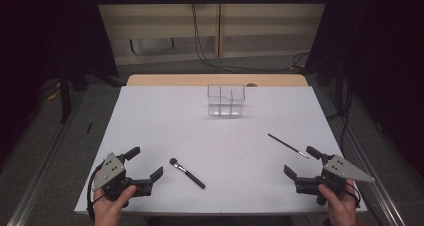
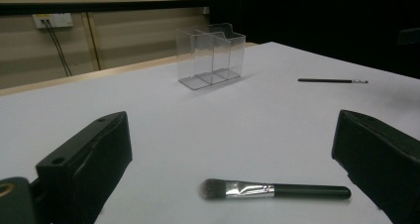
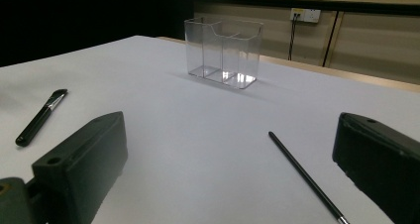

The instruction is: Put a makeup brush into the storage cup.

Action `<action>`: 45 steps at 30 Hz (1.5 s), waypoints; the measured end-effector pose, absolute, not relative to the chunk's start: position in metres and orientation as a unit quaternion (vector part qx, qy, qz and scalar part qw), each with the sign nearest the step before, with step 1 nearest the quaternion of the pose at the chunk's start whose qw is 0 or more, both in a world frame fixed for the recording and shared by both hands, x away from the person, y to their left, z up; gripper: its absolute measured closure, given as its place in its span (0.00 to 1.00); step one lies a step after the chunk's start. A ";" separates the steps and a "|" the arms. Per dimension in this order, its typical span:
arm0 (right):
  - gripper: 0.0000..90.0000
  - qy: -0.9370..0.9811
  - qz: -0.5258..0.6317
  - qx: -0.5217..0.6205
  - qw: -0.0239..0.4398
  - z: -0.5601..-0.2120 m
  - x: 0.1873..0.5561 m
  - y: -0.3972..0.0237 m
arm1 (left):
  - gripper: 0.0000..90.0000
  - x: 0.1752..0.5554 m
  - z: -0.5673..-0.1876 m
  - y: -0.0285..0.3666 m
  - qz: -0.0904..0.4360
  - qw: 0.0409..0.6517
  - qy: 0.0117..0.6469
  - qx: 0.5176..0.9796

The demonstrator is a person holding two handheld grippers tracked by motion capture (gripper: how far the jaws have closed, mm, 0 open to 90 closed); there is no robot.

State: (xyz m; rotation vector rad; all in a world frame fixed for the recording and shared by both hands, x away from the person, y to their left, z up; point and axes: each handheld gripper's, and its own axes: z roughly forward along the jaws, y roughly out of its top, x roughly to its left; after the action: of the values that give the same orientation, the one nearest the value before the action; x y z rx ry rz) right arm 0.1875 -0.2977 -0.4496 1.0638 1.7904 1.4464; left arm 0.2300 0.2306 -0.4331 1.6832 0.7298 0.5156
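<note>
no readable text, no labels, no brands, no numbers anywhere

- The counter (image 1: pixel 150 116) has a smooth, matt white top; a strip at its far edge looks like pale wood.
- The organiser box (image 1: pixel 226 100) is clear, glossy plastic that catches highlights.
- The short brush (image 2: pixel 275 190) has a shiny metal ferrule, a black handle with a soft sheen and dark bristles.
- The thin brush (image 3: pixel 307 177) has a slim black handle.
- The left tongs (image 1: pixel 144 163) and right tongs (image 1: pixel 301 162) look like matt black plastic under grey metal plates.
</note>
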 end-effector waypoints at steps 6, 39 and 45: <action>0.00 0.675 0.544 0.401 0.295 -0.450 0.190 -0.296 | 0.02 0.238 -0.431 0.227 0.219 0.580 0.304 0.723; 0.00 0.683 0.537 0.400 0.292 -0.453 0.202 -0.291 | 0.03 0.278 -0.414 0.191 0.200 0.585 0.260 0.742; 0.00 0.681 0.538 0.402 0.292 -0.454 0.203 -0.291 | 0.03 0.287 -0.411 0.183 0.193 0.580 0.252 0.750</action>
State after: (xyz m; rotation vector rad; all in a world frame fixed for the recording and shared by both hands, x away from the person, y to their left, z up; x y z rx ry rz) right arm 0.2028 -0.2906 -0.4536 1.0717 1.8158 1.4334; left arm 0.2872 0.1833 -0.4106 1.7534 0.5879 0.4507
